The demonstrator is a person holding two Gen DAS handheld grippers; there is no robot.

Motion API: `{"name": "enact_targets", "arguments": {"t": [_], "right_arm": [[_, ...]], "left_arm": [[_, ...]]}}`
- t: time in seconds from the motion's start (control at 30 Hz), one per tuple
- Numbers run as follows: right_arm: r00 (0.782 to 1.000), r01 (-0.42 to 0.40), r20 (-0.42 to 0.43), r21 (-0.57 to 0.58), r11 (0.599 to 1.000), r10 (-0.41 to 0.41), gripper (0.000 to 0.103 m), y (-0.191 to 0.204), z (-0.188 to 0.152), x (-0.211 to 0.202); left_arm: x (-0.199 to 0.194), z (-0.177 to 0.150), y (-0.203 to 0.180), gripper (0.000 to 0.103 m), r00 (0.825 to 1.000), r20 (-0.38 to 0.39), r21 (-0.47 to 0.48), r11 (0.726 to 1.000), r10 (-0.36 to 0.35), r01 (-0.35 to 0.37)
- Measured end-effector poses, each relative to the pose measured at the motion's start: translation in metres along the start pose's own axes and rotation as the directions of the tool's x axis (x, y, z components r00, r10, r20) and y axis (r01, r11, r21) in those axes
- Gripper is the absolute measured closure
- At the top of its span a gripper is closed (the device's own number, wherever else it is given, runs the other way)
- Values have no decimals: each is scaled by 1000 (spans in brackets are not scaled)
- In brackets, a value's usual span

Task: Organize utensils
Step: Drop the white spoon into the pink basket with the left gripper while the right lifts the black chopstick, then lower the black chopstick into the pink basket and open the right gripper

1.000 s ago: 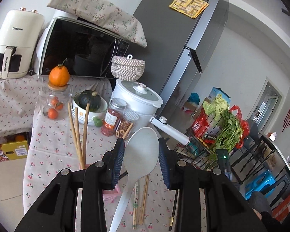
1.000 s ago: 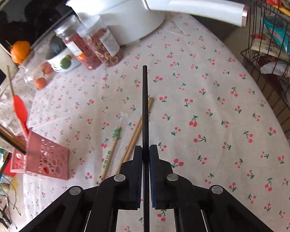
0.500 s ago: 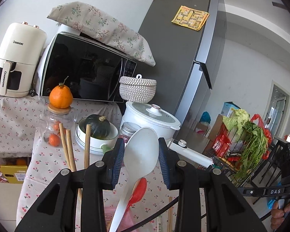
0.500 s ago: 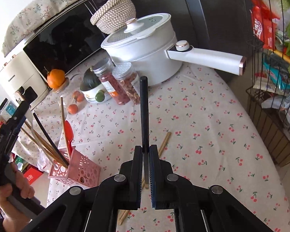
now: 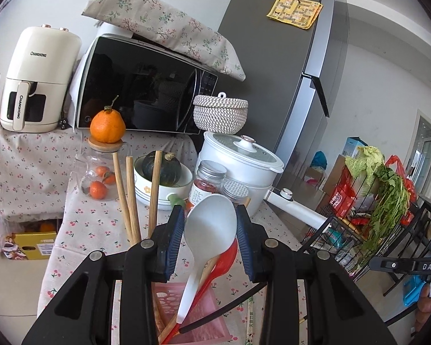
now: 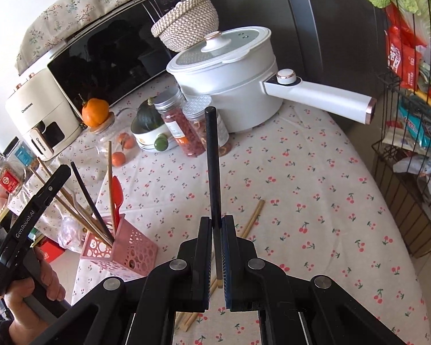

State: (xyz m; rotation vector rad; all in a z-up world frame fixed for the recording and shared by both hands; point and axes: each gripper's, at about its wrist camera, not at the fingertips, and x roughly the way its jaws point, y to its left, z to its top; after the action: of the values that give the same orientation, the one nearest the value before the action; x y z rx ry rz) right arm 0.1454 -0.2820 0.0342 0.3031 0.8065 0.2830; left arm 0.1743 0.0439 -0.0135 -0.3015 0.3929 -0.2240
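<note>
My left gripper (image 5: 209, 224) is shut on the bowl of a white spoon (image 5: 207, 230). The spoon's handle slants down into a pink basket (image 5: 204, 313). That basket (image 6: 129, 247) stands near the table's left edge and holds a red spoon (image 6: 117, 198), wooden chopsticks (image 5: 129, 192) and a black chopstick (image 6: 86, 198). My right gripper (image 6: 215, 221) is shut on another black chopstick (image 6: 212, 166), held above the cherry-print tablecloth (image 6: 316, 189) and pointing toward the pot. A few loose wooden chopsticks (image 6: 252, 215) lie on the cloth under it. A hand (image 6: 34, 284) holds the left gripper beside the basket.
A white pot (image 6: 224, 66) with a long handle (image 6: 321, 95) juts over the table's back right. Two jars (image 6: 184, 129), a bowl holding a squash (image 6: 149, 126) and a glass jar of oranges (image 6: 112, 141) stand behind. A wire rack of vegetables (image 6: 411, 149) borders the right side.
The left gripper came down with the white spoon, so the pink basket and red spoon now show beneath it. The right gripper lifted the black chopstick up from the table.
</note>
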Motion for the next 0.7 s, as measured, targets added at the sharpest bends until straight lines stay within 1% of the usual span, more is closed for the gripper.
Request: {"name": "enact_targets", "arguments": {"t": [0.03, 0.13, 0.23, 0.33, 0.4, 0.53, 0.6, 0.63, 0.7], "right_arm": [[1000, -4, 4, -3, 1000, 4, 98, 1, 0, -2], [1000, -15, 11, 0, 1000, 15, 98, 4, 2, -6], [1000, -26, 17, 12, 1000, 26, 98, 5, 3, -9], [999, -40, 18, 19, 999, 39, 98, 7, 3, -12], [999, -49, 23, 12, 999, 49, 98, 11, 4, -15], [997, -70, 36, -5, 998, 70, 98, 20, 5, -22], [996, -86, 38, -10, 996, 86, 98, 26, 6, -24], [995, -96, 38, -13, 995, 97, 98, 29, 7, -26], [992, -119, 39, -20, 993, 119, 98, 35, 8, -28]], "left_arm": [[-3, 1, 0, 64, 1000, -6, 5, 1000, 7, -7], [-9, 2, -4, 55, 999, -36, 37, 999, 23, -22], [-12, 0, -7, 54, 995, -87, 55, 998, 49, -44], [-20, 0, -9, 52, 989, -134, 52, 997, 63, -57], [-28, 0, -12, 46, 983, -167, 64, 996, 70, -60], [-48, 1, -16, 39, 968, -229, 105, 991, 101, -78], [-57, 0, -17, 30, 959, -257, 124, 988, 120, -91], [-61, -1, -17, 28, 952, -273, 133, 986, 135, -102], [-66, -6, -15, 21, 934, -310, 156, 978, 179, -136]]}}
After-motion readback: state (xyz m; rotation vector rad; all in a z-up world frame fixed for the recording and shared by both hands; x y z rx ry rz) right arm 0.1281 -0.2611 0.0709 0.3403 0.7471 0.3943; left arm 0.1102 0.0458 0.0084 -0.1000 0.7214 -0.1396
